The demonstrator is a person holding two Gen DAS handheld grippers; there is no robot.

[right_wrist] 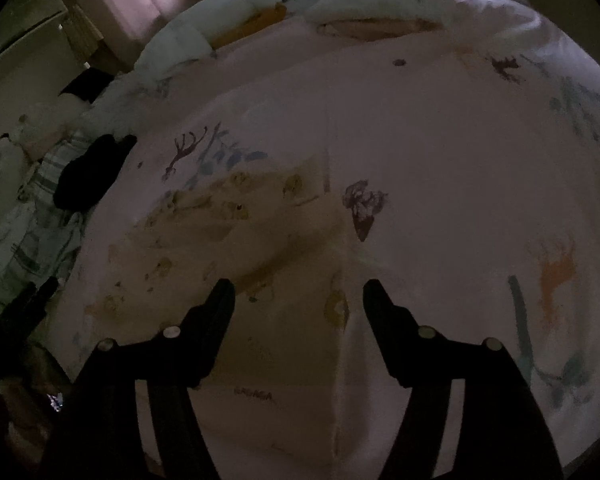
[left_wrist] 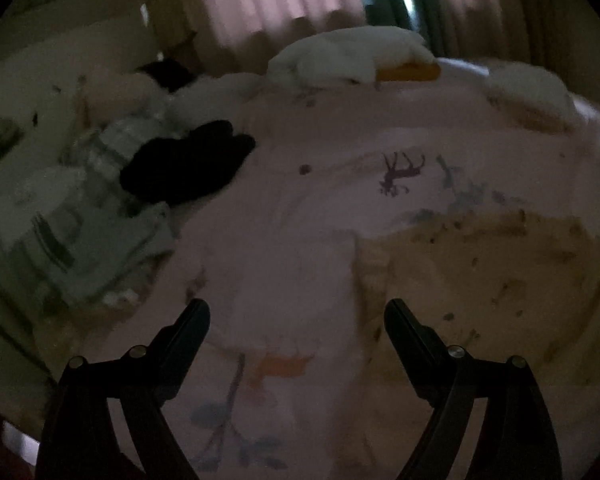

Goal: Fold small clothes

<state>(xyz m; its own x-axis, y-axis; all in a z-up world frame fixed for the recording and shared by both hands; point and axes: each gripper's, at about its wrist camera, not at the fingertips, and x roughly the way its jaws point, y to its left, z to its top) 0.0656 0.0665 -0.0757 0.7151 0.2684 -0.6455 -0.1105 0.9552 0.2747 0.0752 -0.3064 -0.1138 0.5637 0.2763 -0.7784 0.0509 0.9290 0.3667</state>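
Observation:
A small cream garment with a tan animal print (right_wrist: 236, 236) lies flat on the pink patterned bedspread (right_wrist: 440, 152). In the left wrist view it lies at the right (left_wrist: 492, 264). My right gripper (right_wrist: 299, 294) is open and empty, hovering over the garment's near right part. My left gripper (left_wrist: 297, 314) is open and empty over the bedspread, just left of the garment. A black garment (left_wrist: 184, 164) lies at the bed's left side on striped and pale clothes (left_wrist: 72, 236); it also shows in the right wrist view (right_wrist: 88, 172).
White pillows (left_wrist: 348, 58) and an orange cushion (left_wrist: 408, 72) lie at the head of the bed. Pink curtains (left_wrist: 276, 0) hang behind. A soft toy (right_wrist: 32, 132) sits at the far left. My left gripper's fingers (right_wrist: 28, 300) show at the left edge.

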